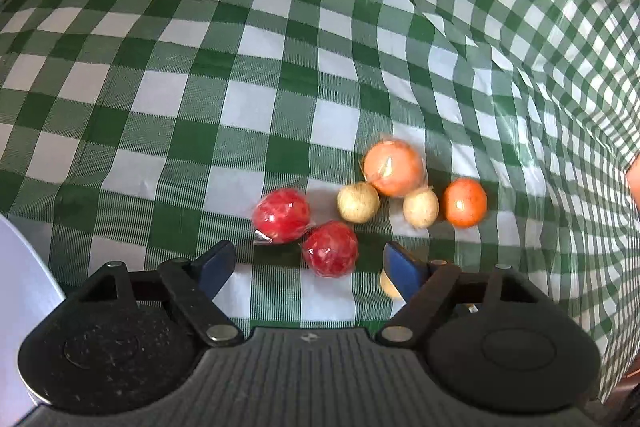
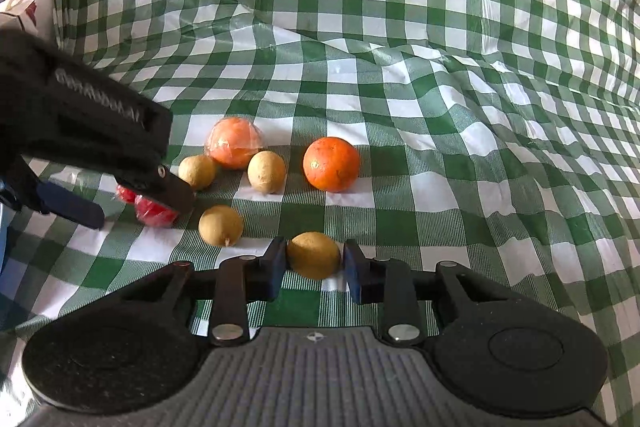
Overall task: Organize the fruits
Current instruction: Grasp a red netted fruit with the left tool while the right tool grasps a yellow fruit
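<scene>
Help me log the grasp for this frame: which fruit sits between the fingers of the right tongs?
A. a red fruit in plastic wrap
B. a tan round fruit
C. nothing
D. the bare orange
B: in the right wrist view the right tongs have a tan round fruit between their blue fingers, while the bare orange lies farther off on the checked cloth.

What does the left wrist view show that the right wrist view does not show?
Only the left wrist view: the two red wrapped fruits in full, and a white container edge at the left.

Only the right wrist view: the right gripper around a tan fruit, and the left gripper seen from outside.

Both: the bare orange, the wrapped orange, the green checked cloth.
</scene>
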`<state>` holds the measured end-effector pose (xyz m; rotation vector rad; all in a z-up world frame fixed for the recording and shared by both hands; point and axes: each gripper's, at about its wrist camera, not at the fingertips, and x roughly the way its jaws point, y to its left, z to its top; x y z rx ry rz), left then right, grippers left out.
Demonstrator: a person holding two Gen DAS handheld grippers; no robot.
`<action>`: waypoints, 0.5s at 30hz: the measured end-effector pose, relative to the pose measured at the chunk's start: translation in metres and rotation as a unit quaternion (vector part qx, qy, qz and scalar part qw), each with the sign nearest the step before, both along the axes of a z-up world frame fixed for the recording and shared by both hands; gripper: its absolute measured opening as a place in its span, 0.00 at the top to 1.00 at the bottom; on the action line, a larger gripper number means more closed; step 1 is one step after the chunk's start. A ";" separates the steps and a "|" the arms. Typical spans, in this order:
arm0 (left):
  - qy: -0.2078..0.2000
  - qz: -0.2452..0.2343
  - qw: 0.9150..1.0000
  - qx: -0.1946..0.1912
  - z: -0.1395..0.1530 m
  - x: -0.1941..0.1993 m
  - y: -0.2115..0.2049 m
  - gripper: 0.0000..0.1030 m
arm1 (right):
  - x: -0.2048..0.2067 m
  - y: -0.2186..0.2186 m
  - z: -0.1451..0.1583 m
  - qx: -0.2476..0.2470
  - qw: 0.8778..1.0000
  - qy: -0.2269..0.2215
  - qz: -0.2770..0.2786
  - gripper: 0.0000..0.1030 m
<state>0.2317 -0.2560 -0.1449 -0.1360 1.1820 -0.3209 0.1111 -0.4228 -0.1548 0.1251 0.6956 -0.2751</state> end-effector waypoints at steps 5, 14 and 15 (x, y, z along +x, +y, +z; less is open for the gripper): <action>-0.004 0.008 1.000 0.001 -0.001 0.003 -0.001 0.18 | 0.004 0.000 -0.001 -0.007 1.000 -0.004 -0.002 0.66; -0.023 -0.036 0.999 0.009 0.011 -0.013 0.009 0.70 | -0.001 0.009 0.002 -0.022 1.000 0.005 0.000 0.72; -0.034 -0.043 0.998 0.016 0.014 -0.017 0.010 0.70 | -0.005 0.010 0.004 -0.019 1.000 0.004 -0.005 0.72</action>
